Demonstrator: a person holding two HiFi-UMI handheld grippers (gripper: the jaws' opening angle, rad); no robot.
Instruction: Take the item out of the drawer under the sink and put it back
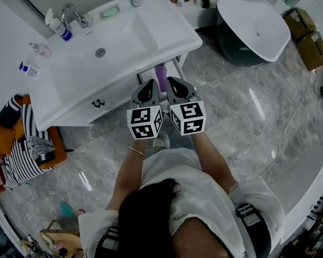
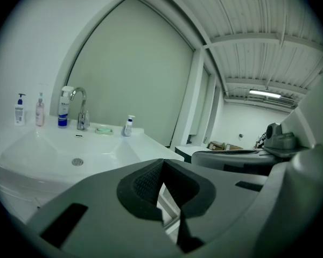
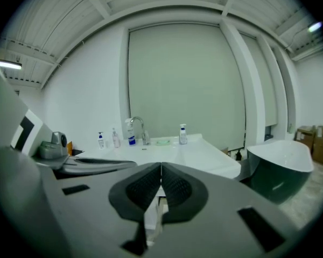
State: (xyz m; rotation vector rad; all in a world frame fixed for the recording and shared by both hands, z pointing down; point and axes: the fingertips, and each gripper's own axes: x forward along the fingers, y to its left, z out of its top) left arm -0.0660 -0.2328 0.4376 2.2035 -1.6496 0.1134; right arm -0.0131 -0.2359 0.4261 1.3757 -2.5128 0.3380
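Two grey hand-held tools sit side by side, the left tool [image 1: 148,86] and the right tool [image 1: 175,84], each with its jaws pressed together on nothing. Just beyond their tips a pale purple bottle-like item [image 1: 160,75] stands under the front edge of the white rectangular sink worktop [image 1: 151,26]; what holds it is unclear. Open grey marble floor [image 1: 231,117] spreads rightward to the white oval bathtub [image 1: 258,31].

Closed, empty right gripper [image 3: 161,172] facing sink [image 3: 204,155]
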